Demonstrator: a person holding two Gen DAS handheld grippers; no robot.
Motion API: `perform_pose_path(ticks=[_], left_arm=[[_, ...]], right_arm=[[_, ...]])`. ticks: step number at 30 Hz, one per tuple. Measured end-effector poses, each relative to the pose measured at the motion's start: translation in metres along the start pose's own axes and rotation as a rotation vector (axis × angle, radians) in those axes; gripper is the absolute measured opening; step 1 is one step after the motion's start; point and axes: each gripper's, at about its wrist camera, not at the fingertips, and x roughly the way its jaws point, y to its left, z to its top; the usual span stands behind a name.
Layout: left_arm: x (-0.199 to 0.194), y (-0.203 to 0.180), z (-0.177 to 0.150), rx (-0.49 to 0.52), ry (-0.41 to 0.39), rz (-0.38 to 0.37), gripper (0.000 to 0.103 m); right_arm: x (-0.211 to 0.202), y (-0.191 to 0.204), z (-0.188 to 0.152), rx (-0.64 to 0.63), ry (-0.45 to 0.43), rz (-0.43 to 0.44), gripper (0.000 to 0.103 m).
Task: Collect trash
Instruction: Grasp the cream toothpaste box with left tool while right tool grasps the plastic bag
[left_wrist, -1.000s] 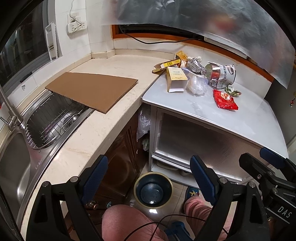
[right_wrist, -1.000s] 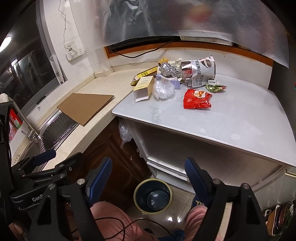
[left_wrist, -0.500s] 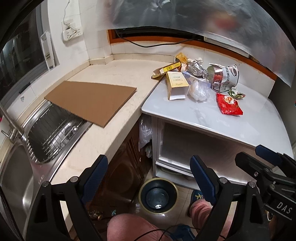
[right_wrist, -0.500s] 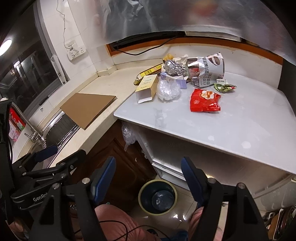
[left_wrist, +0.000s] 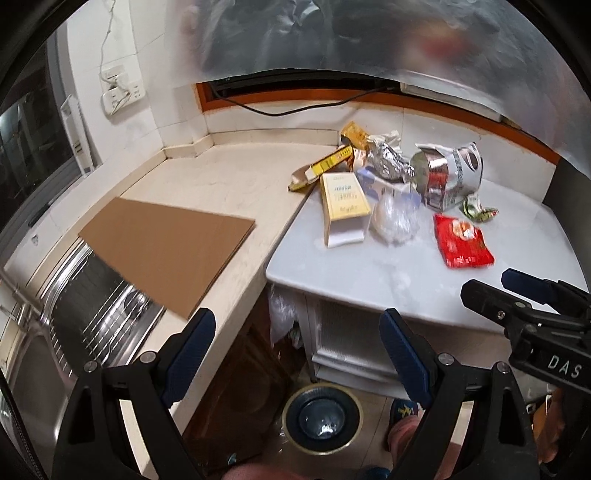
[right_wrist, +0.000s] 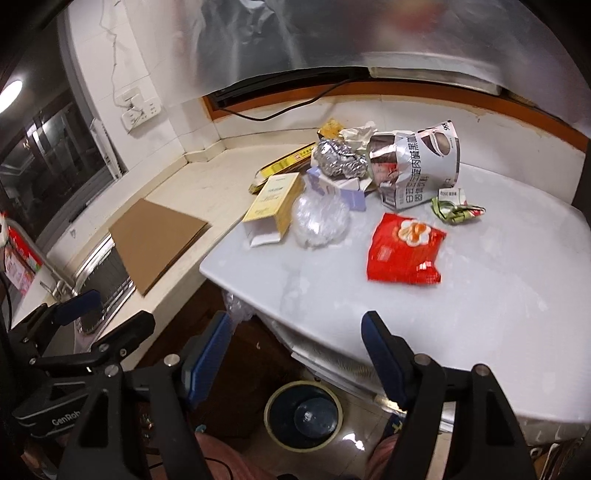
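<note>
Both grippers empty: left gripper (left_wrist: 297, 347) jaws spread wide, right gripper (right_wrist: 295, 345) also open though its jaws have just been closing a little, nothing between them. Trash pile, red snack packet (right_wrist: 404, 247) nearest, clear plastic wad (right_wrist: 320, 220) and yellow box (right_wrist: 275, 197) left of it, sits at the white table's (right_wrist: 480, 295) far-left corner. Bin (right_wrist: 303, 414) stands on the floor under the near table edge, likely placed so trash drops straight down.

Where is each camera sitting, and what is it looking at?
Left wrist: sits on the left gripper, looking down over its open blue fingers at the counter, trash pile and bin; a pink-clad knee and the right gripper show.
Right wrist: sits on the right gripper, facing the white table and red packet; the left gripper shows.
Shared: cardboard sheet, trash, bin.
</note>
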Motion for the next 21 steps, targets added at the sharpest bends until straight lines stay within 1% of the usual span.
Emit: perform_pose_path(ticks=[4, 6, 11, 14, 16, 21], left_arm=[[0.024, -0.001, 0.028, -0.007, 0.003, -0.017, 0.089], [0.038, -0.002, 0.043, -0.008, 0.017, -0.030, 0.089], [0.079, -0.008, 0.080, -0.026, 0.077, -0.121, 0.089], [0.101, -0.015, 0.096, -0.036, 0.119, -0.166, 0.089], [0.117, -0.021, 0.107, -0.051, 0.139, -0.202, 0.089], [0.156, -0.029, 0.122, -0.085, 0.202, -0.203, 0.089]], right_arm=[[0.015, -0.016, 0.024, 0.021, -0.009, 0.007, 0.073], [0.022, -0.023, 0.035, 0.031, -0.007, 0.017, 0.073], [0.045, -0.041, 0.059, 0.077, 0.012, 0.038, 0.073], [0.053, -0.049, 0.069, 0.095, 0.012, 0.044, 0.070], [0.056, -0.052, 0.074, 0.097, 0.006, 0.045, 0.069], [0.061, -0.052, 0.082, 0.079, -0.003, 0.042, 0.069]])
